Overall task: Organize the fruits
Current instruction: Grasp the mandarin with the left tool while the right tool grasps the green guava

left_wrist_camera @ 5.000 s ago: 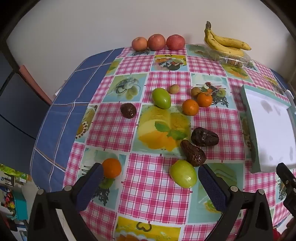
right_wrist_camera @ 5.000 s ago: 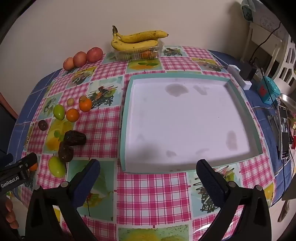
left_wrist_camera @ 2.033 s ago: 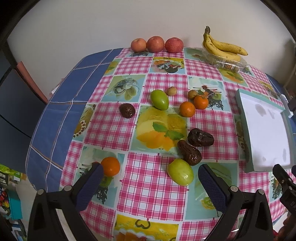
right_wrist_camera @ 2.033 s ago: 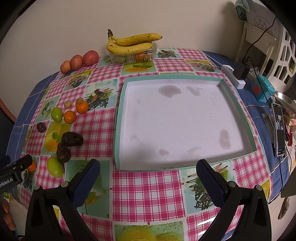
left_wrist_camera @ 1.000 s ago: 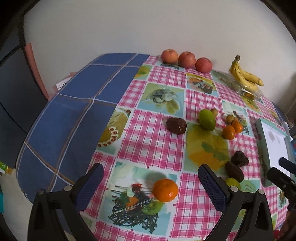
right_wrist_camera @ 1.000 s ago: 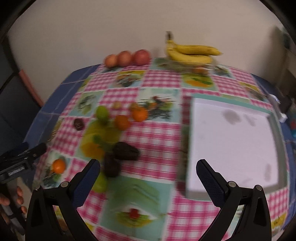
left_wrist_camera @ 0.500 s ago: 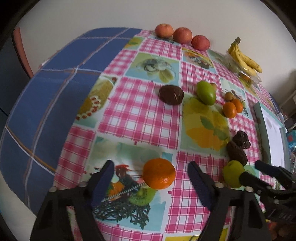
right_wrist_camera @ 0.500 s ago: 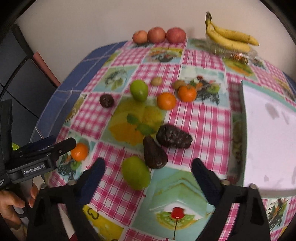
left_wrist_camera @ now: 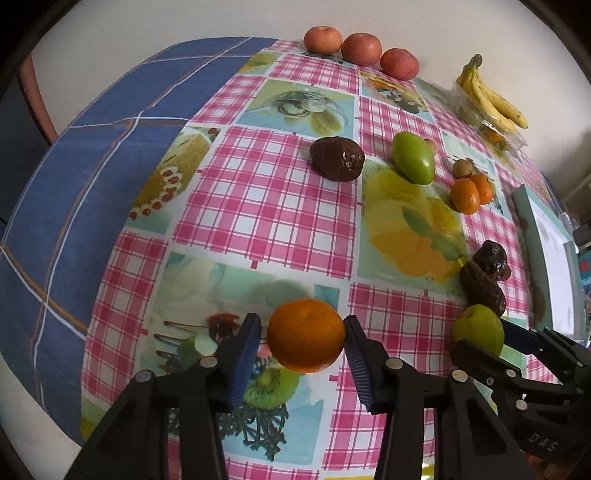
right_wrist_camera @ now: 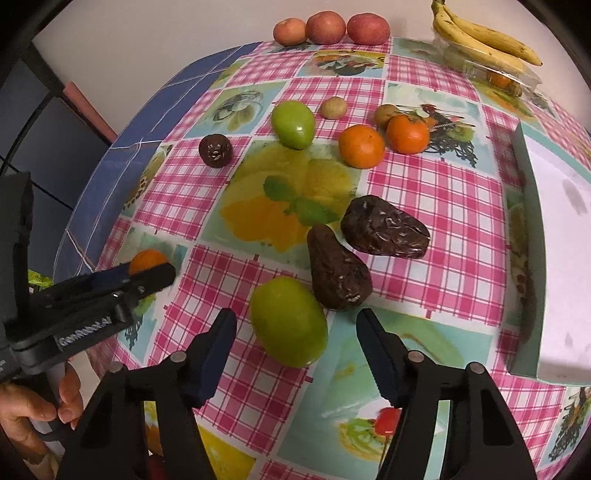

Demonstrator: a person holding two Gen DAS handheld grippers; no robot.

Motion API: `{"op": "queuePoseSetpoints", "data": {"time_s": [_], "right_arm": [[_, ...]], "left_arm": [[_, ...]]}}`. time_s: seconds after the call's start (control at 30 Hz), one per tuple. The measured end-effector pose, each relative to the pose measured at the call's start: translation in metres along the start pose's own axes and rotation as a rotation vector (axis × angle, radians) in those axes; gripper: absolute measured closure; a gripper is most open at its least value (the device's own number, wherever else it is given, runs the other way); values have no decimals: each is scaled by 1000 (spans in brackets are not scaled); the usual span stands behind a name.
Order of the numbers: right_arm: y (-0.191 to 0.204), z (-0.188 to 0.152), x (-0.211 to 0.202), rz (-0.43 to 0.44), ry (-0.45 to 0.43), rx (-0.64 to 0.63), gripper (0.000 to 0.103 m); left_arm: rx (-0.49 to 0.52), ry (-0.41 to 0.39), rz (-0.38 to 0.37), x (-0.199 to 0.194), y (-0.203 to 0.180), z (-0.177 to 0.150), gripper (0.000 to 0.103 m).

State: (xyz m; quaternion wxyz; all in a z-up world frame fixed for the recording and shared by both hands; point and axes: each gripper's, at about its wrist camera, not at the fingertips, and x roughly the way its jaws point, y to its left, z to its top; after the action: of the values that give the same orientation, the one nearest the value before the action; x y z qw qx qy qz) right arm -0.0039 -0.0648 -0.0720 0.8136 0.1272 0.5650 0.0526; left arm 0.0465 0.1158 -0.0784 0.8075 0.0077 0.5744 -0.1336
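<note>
My left gripper (left_wrist_camera: 302, 345) is open with an orange (left_wrist_camera: 306, 335) between its pads; the right pad looks to touch it, the left pad stands just off. The orange rests on the tablecloth near the front left edge and also shows in the right wrist view (right_wrist_camera: 147, 260). My right gripper (right_wrist_camera: 297, 345) is open around a green fruit (right_wrist_camera: 288, 326), with gaps on both sides. That green fruit also shows in the left wrist view (left_wrist_camera: 478, 329). A teal-rimmed white tray (right_wrist_camera: 532, 236) lies at the right.
Two dark avocados (right_wrist_camera: 338, 271) (right_wrist_camera: 384, 232) lie just beyond the green fruit. Further back are two oranges (right_wrist_camera: 361, 146), another green fruit (right_wrist_camera: 293, 124), a dark round fruit (right_wrist_camera: 215, 150), three apples (right_wrist_camera: 326, 27) and bananas (right_wrist_camera: 484, 40) on a clear box.
Both grippers have swung left and dropped toward the table. The left jaws have narrowed around the orange. The right gripper has left the tray and closed in on the near green fruit.
</note>
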Motion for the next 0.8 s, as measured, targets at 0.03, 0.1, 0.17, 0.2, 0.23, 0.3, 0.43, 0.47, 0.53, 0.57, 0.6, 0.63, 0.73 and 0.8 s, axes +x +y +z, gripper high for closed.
{"op": "queuePoseSetpoints", "data": {"time_s": [0.03, 0.1, 0.17, 0.2, 0.23, 0.3, 0.43, 0.47, 0.53, 0.57, 0.6, 0.63, 0.73, 0.8], "right_arm": [[1, 0, 1, 0, 3, -3, 36], [1, 1, 4, -7, 11, -4, 39], [0, 0, 6, -15, 14, -3, 40], [1, 1, 7, -20, 9, -9, 41], [2, 1, 8, -25, 8, -14, 42], [2, 1, 8, -38, 4, -20, 45], [4, 1, 8, -37, -3, -35, 52], [6, 0, 9, -34, -4, -39, 54], [8, 0, 8, -30, -5, -43, 55], [8, 0, 7, -26, -6, -41, 56], [8, 0, 6, -25, -8, -39, 57], [8, 0, 4, -24, -12, -35, 58], [3, 0, -1, 4, -19, -5, 59], [-2, -1, -2, 19, -15, 18, 59]], "left_arm": [[4, -3, 5, 0, -1, -1, 54], [8, -5, 11, 0, -1, -1, 54], [12, -5, 17, 1, -2, -1, 54], [14, -6, 20, 1, -3, -1, 54], [16, -7, 24, 1, -3, -1, 54], [22, -9, 32, 2, -5, -1, 54], [34, 1, 53, 3, -8, 0, 54], [32, 5, 58, 4, -9, 1, 54], [29, 13, 70, 5, -10, 2, 54], [27, 16, 77, 5, -11, 3, 54], [28, 18, 87, 6, -12, 3, 56], [29, 22, 99, 6, -14, 4, 57], [-2, 38, 96, 6, -13, 7, 62], [-43, 53, 90, 5, -10, 8, 62]]}}
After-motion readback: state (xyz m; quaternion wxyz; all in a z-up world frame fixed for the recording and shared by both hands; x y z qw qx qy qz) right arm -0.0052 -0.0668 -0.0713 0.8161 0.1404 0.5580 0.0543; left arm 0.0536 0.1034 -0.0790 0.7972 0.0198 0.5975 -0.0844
